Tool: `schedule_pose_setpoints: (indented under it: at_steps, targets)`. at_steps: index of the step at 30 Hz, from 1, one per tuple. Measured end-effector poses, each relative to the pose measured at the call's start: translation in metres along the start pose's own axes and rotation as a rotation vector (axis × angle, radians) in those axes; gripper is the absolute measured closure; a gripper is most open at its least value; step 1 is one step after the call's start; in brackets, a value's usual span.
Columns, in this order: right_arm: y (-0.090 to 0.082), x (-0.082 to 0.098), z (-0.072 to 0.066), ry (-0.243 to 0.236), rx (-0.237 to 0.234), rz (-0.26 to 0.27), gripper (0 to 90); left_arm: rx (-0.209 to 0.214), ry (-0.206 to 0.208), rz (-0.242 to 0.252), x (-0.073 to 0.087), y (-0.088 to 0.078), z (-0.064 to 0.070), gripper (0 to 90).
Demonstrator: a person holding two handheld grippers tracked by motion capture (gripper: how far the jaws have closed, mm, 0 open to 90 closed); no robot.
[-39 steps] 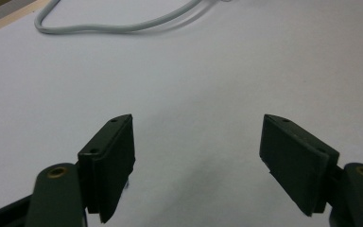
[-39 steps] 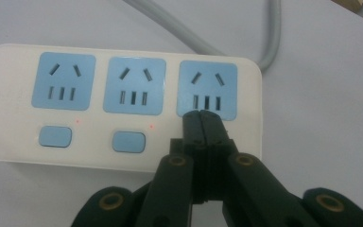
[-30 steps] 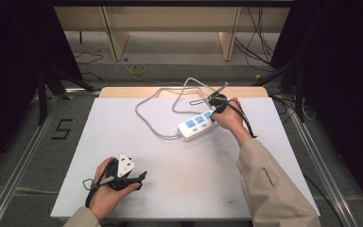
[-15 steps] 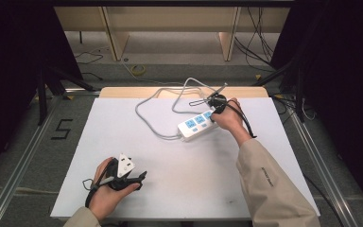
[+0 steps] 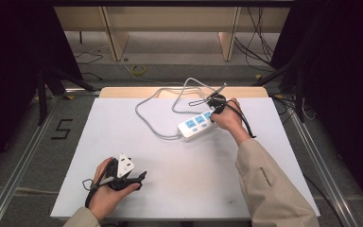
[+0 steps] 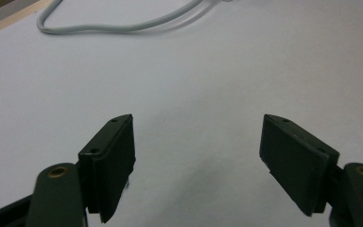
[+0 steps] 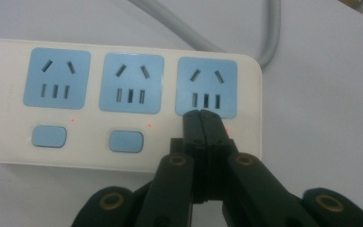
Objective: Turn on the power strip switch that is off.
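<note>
Right gripper [image 7: 202,116] clenched tight, nothing between jaws, tip parked on power strip [image 7: 118,101] right over third switch spot, below end socket [image 7: 207,87]. Strip's long axis runs sideways from tip, other two switches [image 7: 125,141] off to one side in right gripper view. Strip sits far side of desk [image 5: 170,156], cord [image 5: 151,113] looping behind. Left gripper [image 6: 196,161] wide open, empty, well apart at near edge, so right is one for pressing.

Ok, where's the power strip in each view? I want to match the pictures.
High view: power strip right of centre, far half of the table, under the right gripper.
Left gripper view: just its grey cable along the top edge.
Right gripper view: strip across the upper half.
Shared landmark: the grey cable.
</note>
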State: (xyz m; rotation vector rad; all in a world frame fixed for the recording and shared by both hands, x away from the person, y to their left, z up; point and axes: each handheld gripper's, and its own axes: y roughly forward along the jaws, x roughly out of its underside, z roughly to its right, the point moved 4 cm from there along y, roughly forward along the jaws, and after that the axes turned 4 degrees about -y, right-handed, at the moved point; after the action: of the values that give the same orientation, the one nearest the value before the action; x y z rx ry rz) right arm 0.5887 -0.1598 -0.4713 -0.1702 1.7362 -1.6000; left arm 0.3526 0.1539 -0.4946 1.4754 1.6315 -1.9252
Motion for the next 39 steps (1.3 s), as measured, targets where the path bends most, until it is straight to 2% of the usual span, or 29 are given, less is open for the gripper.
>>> schedule_pose_setpoints:
  at_steps: [6,8,10,16,22,25,29,30,39]
  targets:
    - [0.0007,0.0005,0.0006,0.005,-0.002,-0.003,90.0,0.000,0.001,-0.001,0.0000,0.0001,0.0001,27.5]
    - [0.0015,0.0003,-0.0004,0.017,-0.019,0.003,90.0,0.000,0.001,0.000,0.0000,-0.0001,0.0001,27.5]
    - [0.0016,-0.0001,-0.0012,0.004,-0.011,0.002,90.0,0.000,0.001,0.000,0.0001,0.0000,0.0000,27.6]
    - [0.0013,0.0002,-0.0013,0.012,-0.012,0.002,90.0,-0.001,0.002,-0.002,0.0003,-0.0003,-0.0003,27.6]
    - [0.0010,0.0009,-0.0022,0.001,0.000,0.005,90.0,-0.001,0.002,-0.002,0.0004,-0.0004,-0.0006,27.6]
    - [0.0012,0.0013,-0.0021,0.008,0.001,0.016,90.0,-0.001,0.001,-0.002,0.0003,-0.0003,-0.0004,27.6]
    - [0.0010,0.0016,-0.0025,-0.006,0.007,0.019,90.0,0.000,-0.002,-0.004,0.0006,0.0005,0.0000,27.6]
    - [-0.0003,0.0011,-0.0029,0.012,0.002,0.033,90.0,0.000,-0.001,-0.004,0.0007,0.0007,0.0001,27.6]
    - [-0.0074,0.0037,0.0006,0.009,-0.003,0.057,90.0,0.002,-0.003,-0.009,0.0008,0.0016,0.0005,27.6]
